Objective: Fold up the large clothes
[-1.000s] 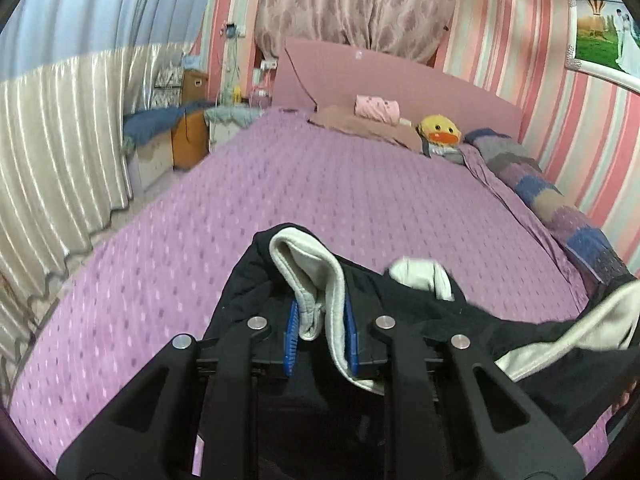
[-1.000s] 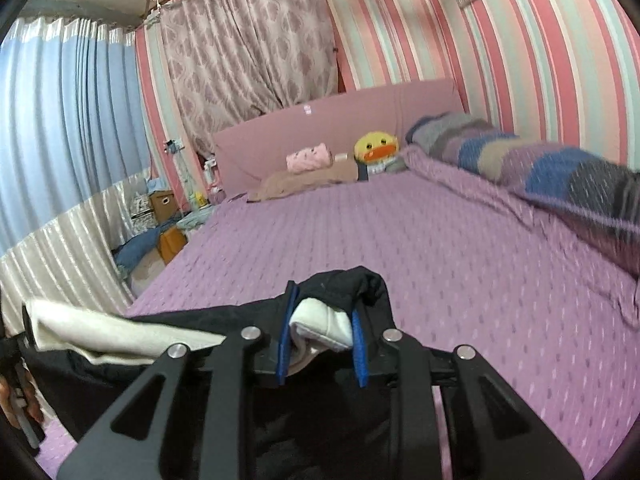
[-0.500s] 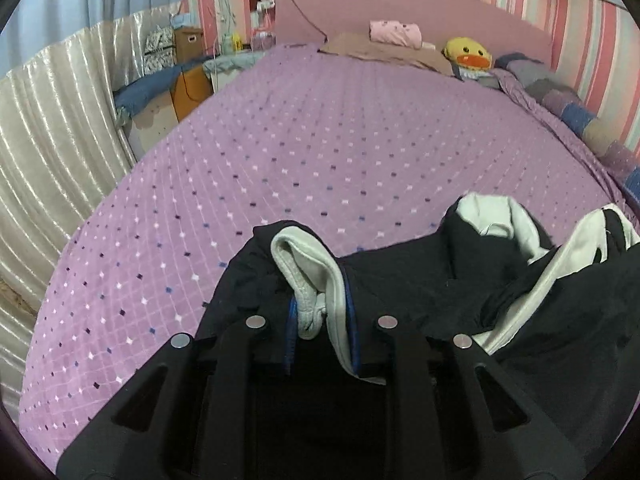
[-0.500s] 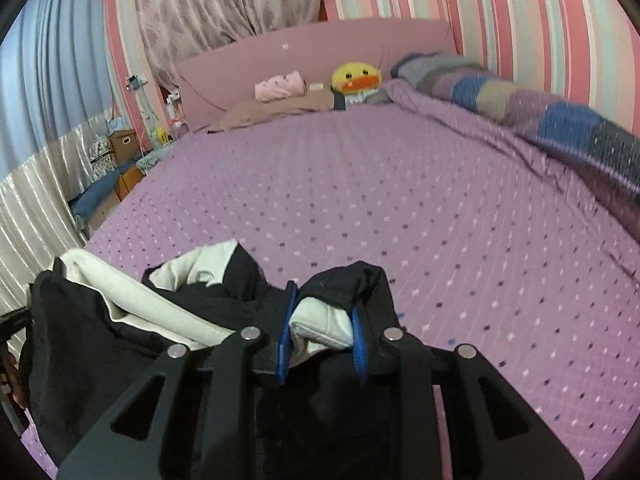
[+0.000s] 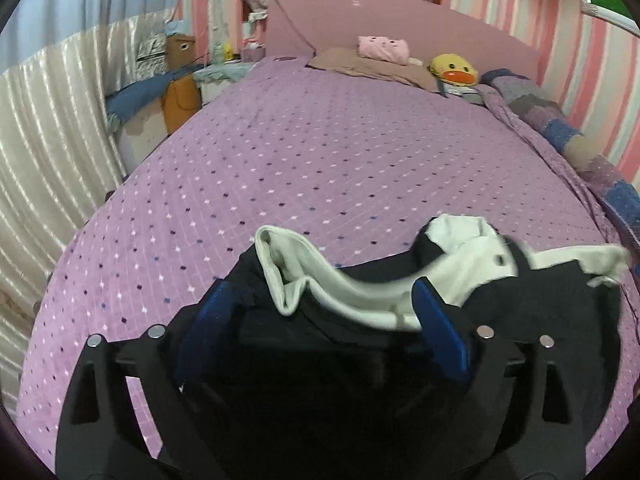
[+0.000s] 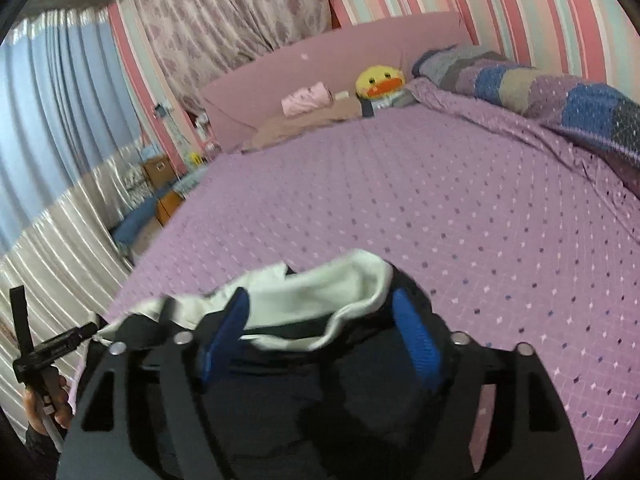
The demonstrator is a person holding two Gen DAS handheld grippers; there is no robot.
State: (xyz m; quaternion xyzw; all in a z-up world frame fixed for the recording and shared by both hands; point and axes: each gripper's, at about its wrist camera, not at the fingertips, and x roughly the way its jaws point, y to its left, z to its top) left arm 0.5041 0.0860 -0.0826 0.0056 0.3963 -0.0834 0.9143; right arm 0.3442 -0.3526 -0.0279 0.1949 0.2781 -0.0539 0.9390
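A black garment with a cream lining (image 5: 352, 292) lies bunched on the near part of the purple bedspread (image 5: 320, 152). My left gripper (image 5: 320, 300) is opening, its blue pads (image 5: 216, 308) spread wide with the cream edge loose between them and no pad pressing on it. In the right wrist view the same garment (image 6: 320, 292) sits under my right gripper (image 6: 320, 308), whose jaws are also opening. Cream cloth lies between its blue pads (image 6: 416, 336), free of them. The left gripper's handle (image 6: 52, 348) and a hand show at the far left.
The bed's pink headboard (image 5: 400, 24) stands at the far end with a pink folded cloth (image 5: 382, 46), a brown pillow (image 5: 372, 66) and a yellow duck toy (image 5: 454, 68). A patchwork quilt (image 6: 540, 84) runs along the right side. Curtains and a cluttered bedside (image 5: 176, 80) lie to the left.
Both grippers have sunk toward the bed and opened, letting go of the garment's cream edges. The cloth has slackened and dropped onto the bedspread.
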